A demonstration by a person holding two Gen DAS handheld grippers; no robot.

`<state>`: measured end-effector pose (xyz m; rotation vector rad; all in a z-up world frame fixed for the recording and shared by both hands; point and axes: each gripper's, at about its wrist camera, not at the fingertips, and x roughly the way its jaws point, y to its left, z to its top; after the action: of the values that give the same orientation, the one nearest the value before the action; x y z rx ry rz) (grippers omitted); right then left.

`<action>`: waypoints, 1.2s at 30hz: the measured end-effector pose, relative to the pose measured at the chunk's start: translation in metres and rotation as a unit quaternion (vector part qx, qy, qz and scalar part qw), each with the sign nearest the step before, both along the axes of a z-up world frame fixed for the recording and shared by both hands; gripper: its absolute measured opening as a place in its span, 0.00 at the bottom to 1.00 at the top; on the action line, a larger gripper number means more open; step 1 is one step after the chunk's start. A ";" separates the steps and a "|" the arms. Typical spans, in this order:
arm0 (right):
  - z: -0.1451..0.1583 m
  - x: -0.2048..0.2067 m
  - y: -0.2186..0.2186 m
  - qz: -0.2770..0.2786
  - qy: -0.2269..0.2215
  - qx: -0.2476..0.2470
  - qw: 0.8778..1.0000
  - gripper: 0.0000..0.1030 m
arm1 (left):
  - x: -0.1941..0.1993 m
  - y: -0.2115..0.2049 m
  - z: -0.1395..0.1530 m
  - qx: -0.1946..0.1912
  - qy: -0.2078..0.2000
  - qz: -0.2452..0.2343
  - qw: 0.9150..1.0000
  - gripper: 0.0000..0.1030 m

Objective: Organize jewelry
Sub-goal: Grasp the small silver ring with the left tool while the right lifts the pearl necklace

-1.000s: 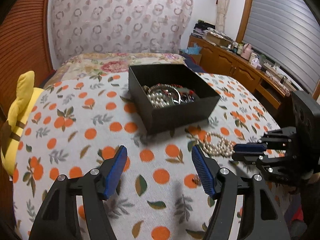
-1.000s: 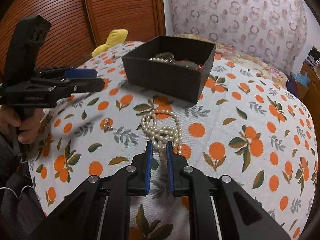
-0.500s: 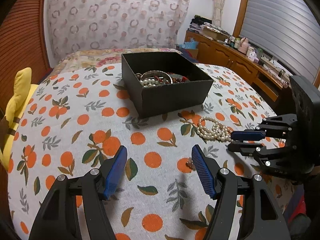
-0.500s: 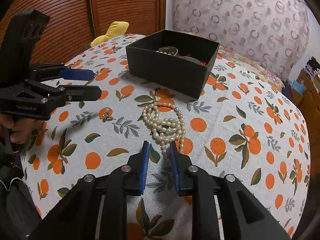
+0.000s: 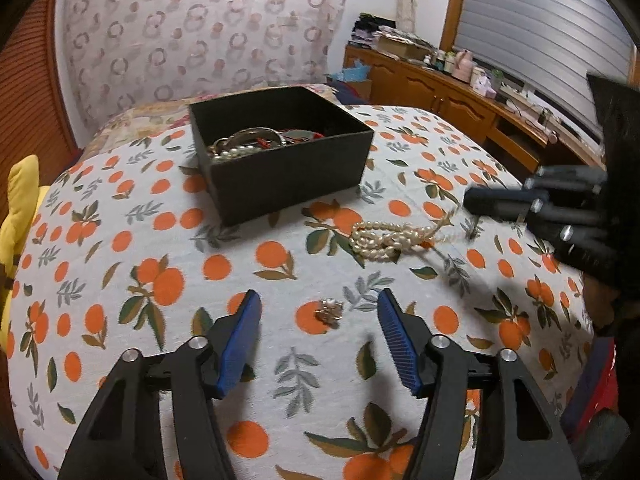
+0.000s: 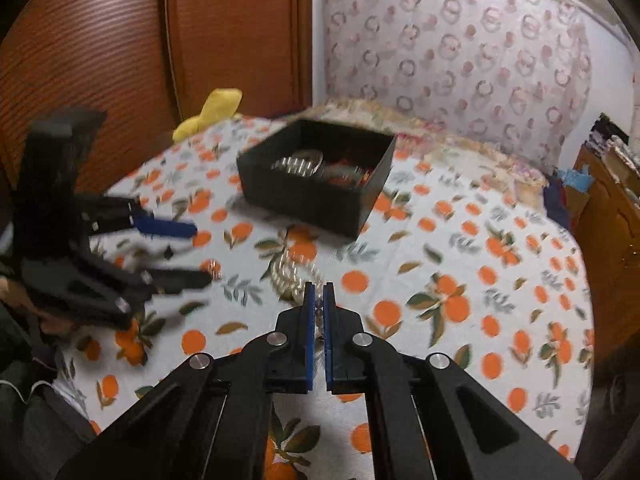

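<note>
A white pearl necklace (image 5: 384, 236) lies coiled on the orange-print cloth; one end strand is lifted toward my right gripper (image 5: 472, 204). In the right wrist view my right gripper (image 6: 319, 292) is shut on the pearl necklace (image 6: 290, 274), the strand pinched between the blue pads. A small metal earring (image 5: 329, 311) lies on the cloth between the fingertips of my open left gripper (image 5: 320, 312), which also shows in the right wrist view (image 6: 196, 252). A black box (image 5: 280, 160) holding bracelets and pearls stands behind; it also shows in the right wrist view (image 6: 316, 182).
A yellow plush toy (image 5: 18, 208) lies at the cloth's left edge. A wooden sideboard (image 5: 460, 108) with small items runs along the right. A patterned curtain (image 5: 200, 28) hangs behind, and wooden shutter doors (image 6: 120, 40) stand to the left.
My right gripper has closed on the necklace's end and begun lifting it. My left gripper has moved forward so the earring now lies between its fingertips.
</note>
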<state>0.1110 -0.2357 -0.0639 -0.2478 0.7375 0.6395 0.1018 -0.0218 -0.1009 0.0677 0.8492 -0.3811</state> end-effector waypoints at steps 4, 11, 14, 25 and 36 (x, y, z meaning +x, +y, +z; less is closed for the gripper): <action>0.015 -0.002 -0.006 -0.005 -0.017 0.007 1.000 0.04 | 0.000 -0.008 -0.002 0.009 0.001 -0.010 1.000 0.41; 0.029 -0.004 -0.006 -0.006 -0.033 0.017 0.999 0.04 | 0.002 -0.015 -0.010 0.016 0.009 -0.017 1.000 0.29; 0.034 -0.003 -0.006 -0.006 -0.038 0.021 0.999 0.04 | 0.003 -0.014 -0.010 0.017 0.005 -0.015 1.000 0.27; 0.054 0.004 -0.004 -0.001 -0.057 0.035 0.998 0.04 | 0.008 -0.008 0.001 0.002 -0.006 -0.004 1.000 0.14; 0.097 0.019 0.002 0.009 -0.099 0.053 0.994 0.04 | 0.029 0.001 0.042 -0.018 -0.047 0.013 0.999 0.14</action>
<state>0.1295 -0.2334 0.0332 -0.2166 0.5106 0.6591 0.1304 -0.0208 -0.0585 0.0411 0.7500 -0.3652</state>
